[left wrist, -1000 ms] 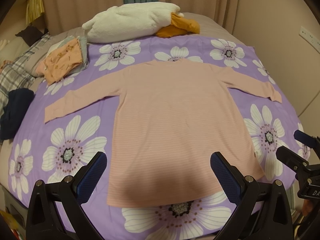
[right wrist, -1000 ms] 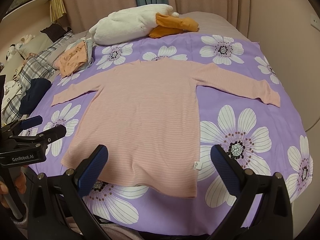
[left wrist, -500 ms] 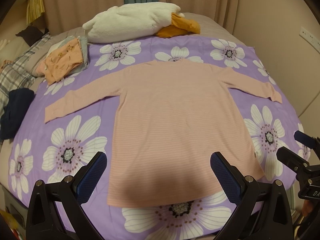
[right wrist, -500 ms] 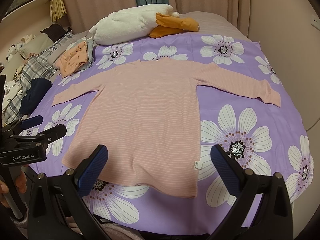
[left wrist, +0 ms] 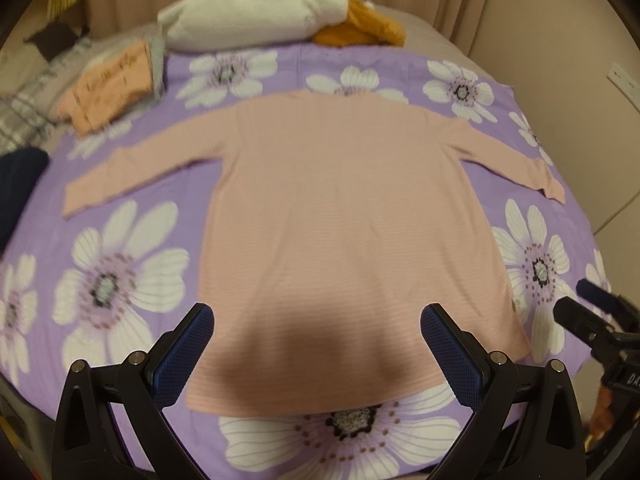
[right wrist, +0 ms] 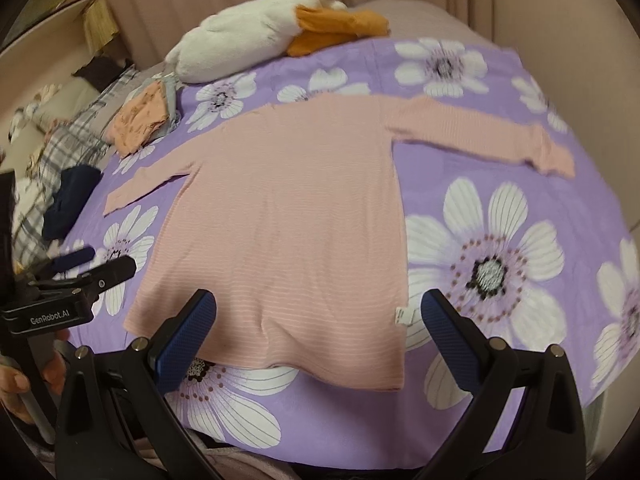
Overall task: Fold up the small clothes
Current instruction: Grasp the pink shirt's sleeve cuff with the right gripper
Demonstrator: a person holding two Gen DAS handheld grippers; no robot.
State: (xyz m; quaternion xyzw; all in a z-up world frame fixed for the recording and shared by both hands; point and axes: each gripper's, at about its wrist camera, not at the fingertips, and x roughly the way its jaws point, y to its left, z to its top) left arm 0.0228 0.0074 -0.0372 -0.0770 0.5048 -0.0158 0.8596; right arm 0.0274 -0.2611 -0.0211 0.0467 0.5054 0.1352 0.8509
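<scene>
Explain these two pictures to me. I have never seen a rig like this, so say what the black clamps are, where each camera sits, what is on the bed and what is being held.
No robot is here. A person holds a handheld left gripper and right gripper, one in each hand, and each has two black fingers with blue pads. A wide-angle camera on each one looks forward between the fingers, so one picture comes from the left tool and one from the right. Each view also catches the other tool at its edge.

On the purple flowered bedspread a pink long-sleeved shirt lies flat with both sleeves spread out. Behind it are a white plush toy and a small pile of folded clothes; a dark garment lies at the left edge.

Both sets of jaws stand wide open above the shirt's hem. Nothing is held, and folding has not begun.
</scene>
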